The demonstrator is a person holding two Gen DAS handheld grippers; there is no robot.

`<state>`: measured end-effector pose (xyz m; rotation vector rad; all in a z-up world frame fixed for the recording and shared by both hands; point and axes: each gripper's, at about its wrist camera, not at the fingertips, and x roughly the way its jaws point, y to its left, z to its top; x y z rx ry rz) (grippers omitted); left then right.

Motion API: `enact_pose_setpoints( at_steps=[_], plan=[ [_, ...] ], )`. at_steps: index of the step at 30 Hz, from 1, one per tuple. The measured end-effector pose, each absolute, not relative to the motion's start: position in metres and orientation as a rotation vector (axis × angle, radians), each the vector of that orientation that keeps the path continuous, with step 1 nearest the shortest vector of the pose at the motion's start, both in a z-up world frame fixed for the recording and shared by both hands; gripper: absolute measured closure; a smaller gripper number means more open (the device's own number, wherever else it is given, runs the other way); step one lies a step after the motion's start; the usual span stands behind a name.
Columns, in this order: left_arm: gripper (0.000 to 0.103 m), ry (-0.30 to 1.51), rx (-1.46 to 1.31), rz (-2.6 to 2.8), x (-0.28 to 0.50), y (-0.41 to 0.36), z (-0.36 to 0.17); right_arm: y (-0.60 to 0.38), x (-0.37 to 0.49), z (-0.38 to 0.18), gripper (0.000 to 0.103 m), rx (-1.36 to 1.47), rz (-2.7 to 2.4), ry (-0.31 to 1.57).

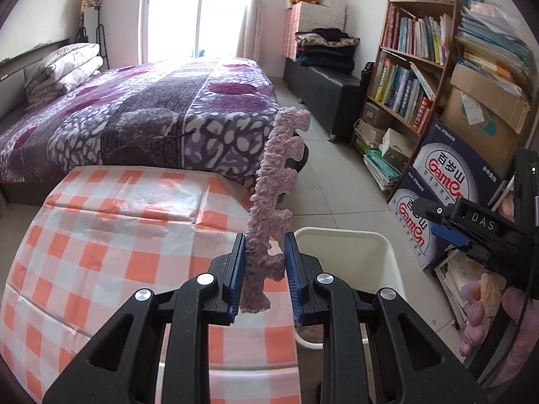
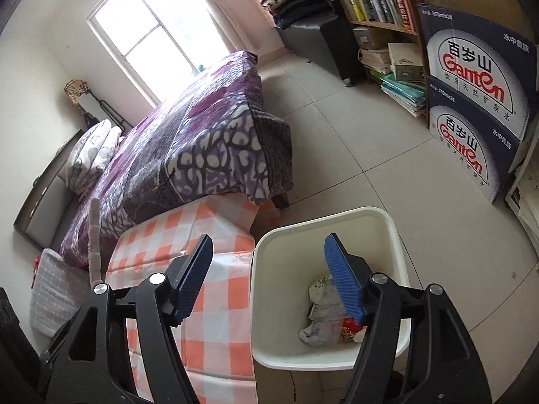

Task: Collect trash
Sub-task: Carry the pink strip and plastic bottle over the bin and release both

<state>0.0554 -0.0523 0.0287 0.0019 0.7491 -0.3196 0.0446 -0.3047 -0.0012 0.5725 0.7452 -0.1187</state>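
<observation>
While my left gripper [image 1: 262, 262] is clamped tight on a long, rough pink foam strip [image 1: 274, 181], the strip stands nearly upright between the blue pads, its lower end hanging just below them and its notched upper part rising well above the fingertips. Under it I see the checked orange-and-white tablecloth [image 1: 101, 235], and just to the right of the pads the rim of the white bin [image 1: 380, 239] — the strip is above the table's edge beside the bin, not in it. From the right wrist camera, my right gripper [image 2: 269, 266] has its jaws spread wide with nothing between them; one finger sits over the tablecloth, the other over the bin's mouth. The bin [image 2: 269, 303] stands on the tiled floor, touching or just beside the covered table, and at its bottom lies crumpled trash [image 2: 323, 323] — pale wrappers and a bit of red packaging. In the left view the right gripper's black body [image 1: 478, 229] shows at the far right, held by a hand [image 1: 485, 306]. Beyond the table is a bed with a purple patterned blanket [image 1: 141, 114], and to the right a bookshelf [image 1: 411, 60] and stacked water cartons [image 2: 478, 101].
</observation>
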Motion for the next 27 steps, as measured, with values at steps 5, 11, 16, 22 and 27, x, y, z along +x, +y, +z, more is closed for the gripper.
enact_pose_setpoints(
  at_steps=[5, 11, 16, 22, 27],
  plan=[
    [0.079, 0.772, 0.035, -0.382, 0.054, -0.090, 0.020, -0.339, 0.035, -0.001, 0.035, 0.640, -0.164, 0.718],
    [0.079, 0.800, 0.087, -0.451, 0.053, -0.135, 0.004, -0.371, 0.025, -0.005, 0.030, 0.705, -0.200, 0.706],
    [0.053, 0.816, 0.092, -0.496, 0.057, -0.156, -0.011, -0.380, 0.021, -0.003, 0.025, 0.699, -0.225, 0.695],
    [0.040, 0.854, 0.014, -0.478, 0.062, -0.143, -0.016, -0.378, 0.019, 0.003, 0.016, 0.656, -0.248, 0.678],
    [0.037, 0.843, 0.025, -0.395, 0.055, -0.115, -0.011, -0.351, 0.022, 0.010, 0.012, 0.547, -0.238, 0.675]
  ],
)
